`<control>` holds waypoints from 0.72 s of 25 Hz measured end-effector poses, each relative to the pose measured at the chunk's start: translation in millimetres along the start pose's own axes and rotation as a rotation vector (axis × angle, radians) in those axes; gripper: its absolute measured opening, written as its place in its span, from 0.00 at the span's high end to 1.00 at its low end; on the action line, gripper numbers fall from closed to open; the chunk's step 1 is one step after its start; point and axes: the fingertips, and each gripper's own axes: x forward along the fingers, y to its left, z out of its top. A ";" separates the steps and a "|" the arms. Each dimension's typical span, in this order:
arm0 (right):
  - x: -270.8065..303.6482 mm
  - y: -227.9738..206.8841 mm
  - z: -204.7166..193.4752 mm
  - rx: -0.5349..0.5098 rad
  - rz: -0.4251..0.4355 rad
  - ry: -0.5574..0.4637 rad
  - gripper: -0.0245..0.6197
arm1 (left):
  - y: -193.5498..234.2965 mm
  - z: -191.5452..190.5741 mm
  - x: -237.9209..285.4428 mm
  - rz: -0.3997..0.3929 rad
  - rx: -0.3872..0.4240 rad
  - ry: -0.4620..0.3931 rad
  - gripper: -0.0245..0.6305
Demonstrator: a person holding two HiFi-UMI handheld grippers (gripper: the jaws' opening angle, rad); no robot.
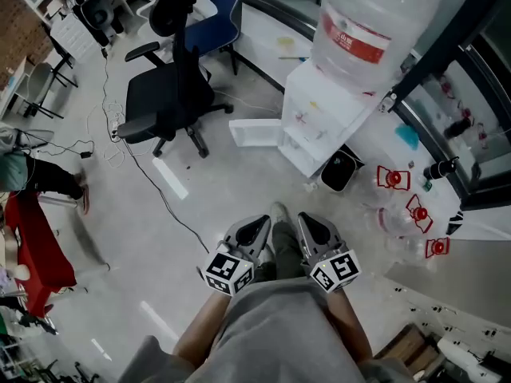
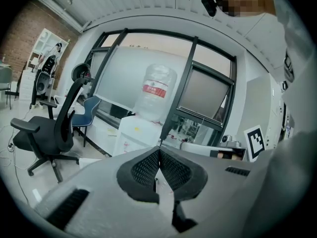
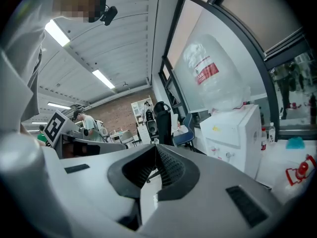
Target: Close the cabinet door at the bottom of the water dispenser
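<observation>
The white water dispenser stands on the floor ahead, with a large clear bottle on top. Its bottom cabinet door hangs open, swung out to the left. My left gripper and right gripper are side by side close to my body, well short of the dispenser, both shut and empty. In the left gripper view the jaws meet at the left gripper, with the dispenser beyond. The right gripper view shows the right gripper closed tip to tip and the dispenser to the right.
A black office chair stands left of the open door, with a blue chair behind it. A black bin sits right of the dispenser. Red-capped empty bottles lie at the right. A cable crosses the floor.
</observation>
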 end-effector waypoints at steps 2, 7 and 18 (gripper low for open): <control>17.8 -10.5 1.4 0.016 0.012 0.012 0.95 | 13.8 4.8 10.9 0.019 -0.010 0.005 0.95; 66.6 -37.4 12.9 0.029 0.060 0.033 0.95 | 51.5 22.0 46.0 0.069 -0.022 0.010 0.95; 168.2 -86.0 27.0 0.033 0.224 0.127 0.95 | 127.1 59.7 122.7 0.223 -0.043 0.013 0.95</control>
